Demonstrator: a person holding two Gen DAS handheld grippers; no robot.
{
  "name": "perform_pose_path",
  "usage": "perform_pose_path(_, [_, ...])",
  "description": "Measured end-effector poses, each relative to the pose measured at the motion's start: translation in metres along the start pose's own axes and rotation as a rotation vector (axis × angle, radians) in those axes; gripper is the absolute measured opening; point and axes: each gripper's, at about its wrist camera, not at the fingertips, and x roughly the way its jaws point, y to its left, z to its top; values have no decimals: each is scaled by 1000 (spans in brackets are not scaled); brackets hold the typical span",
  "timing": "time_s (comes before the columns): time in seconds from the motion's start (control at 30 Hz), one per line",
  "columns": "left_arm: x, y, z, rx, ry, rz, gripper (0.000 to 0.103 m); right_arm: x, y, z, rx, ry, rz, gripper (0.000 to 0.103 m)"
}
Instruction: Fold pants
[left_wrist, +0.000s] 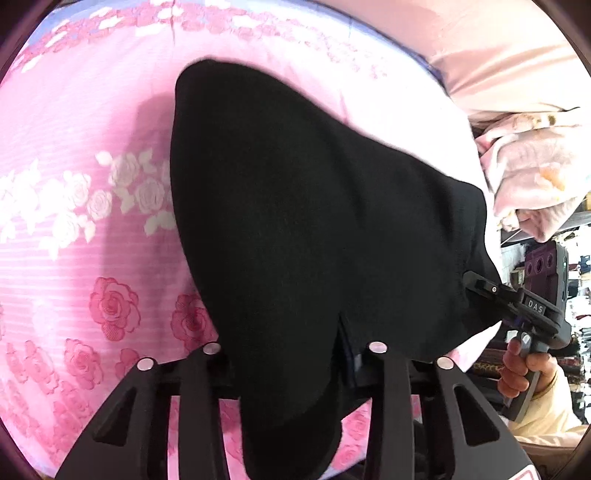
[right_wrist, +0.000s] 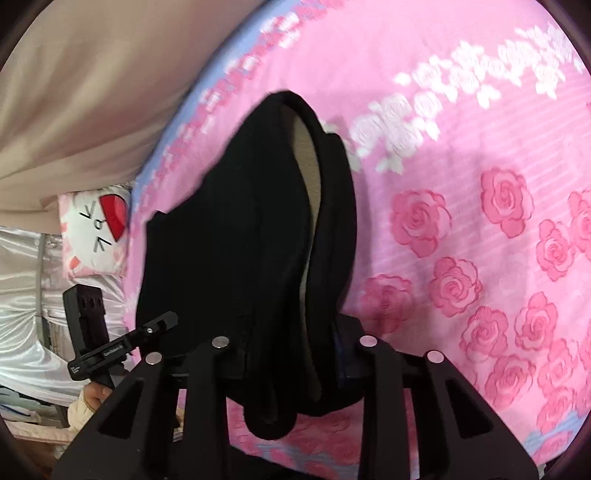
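The black pants (left_wrist: 295, 221) hang lifted above the pink rose-patterned bed. My left gripper (left_wrist: 295, 354) is shut on one edge of the pants, whose cloth drapes between its fingers. My right gripper (right_wrist: 295, 347) is shut on the pants (right_wrist: 240, 240) too; a grey inner lining shows in an opening. The right gripper also shows in the left wrist view (left_wrist: 491, 291), gripping the far corner. The left gripper shows at the lower left of the right wrist view (right_wrist: 162, 321).
The pink rose bedsheet (left_wrist: 92, 258) lies under the pants, also in the right wrist view (right_wrist: 480, 184). A pale pink quilt (left_wrist: 517, 177) is bunched at the bed's far side. A white cushion with a red heart (right_wrist: 96, 232) lies beside the bed.
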Motion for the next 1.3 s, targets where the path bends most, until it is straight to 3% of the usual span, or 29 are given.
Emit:
perform_pose_path(0.27, [-63, -17, 2, 18, -79, -71, 32, -44, 50, 4, -82, -69, 27, 28])
perform_pose_path(0.5, [-105, -31, 5, 40, -126, -88, 32, -73, 82, 2, -115, -107, 70, 28])
perform_pose_path(0.63, [-135, -50, 12, 76, -195, -91, 32, -94, 102, 6, -148, -154, 105, 28])
perform_pose_path(0.83, [-168, -73, 44, 154, -311, -73, 32, -113, 134, 38, -230, -237, 128, 28])
perform_pose_path(1.0, [-154, -74, 84, 219, -364, -11, 32, -91, 140, 83, -272, -285, 112, 28])
perform_pose_path(1.2, [-100, -59, 147, 297, -437, 80, 32, -34, 126, 144, -292, -320, 79, 28])
perform_pose_path(1.3, [-69, -44, 169, 295, -432, 95, 32, 1, 105, 172, -264, -311, 65, 28])
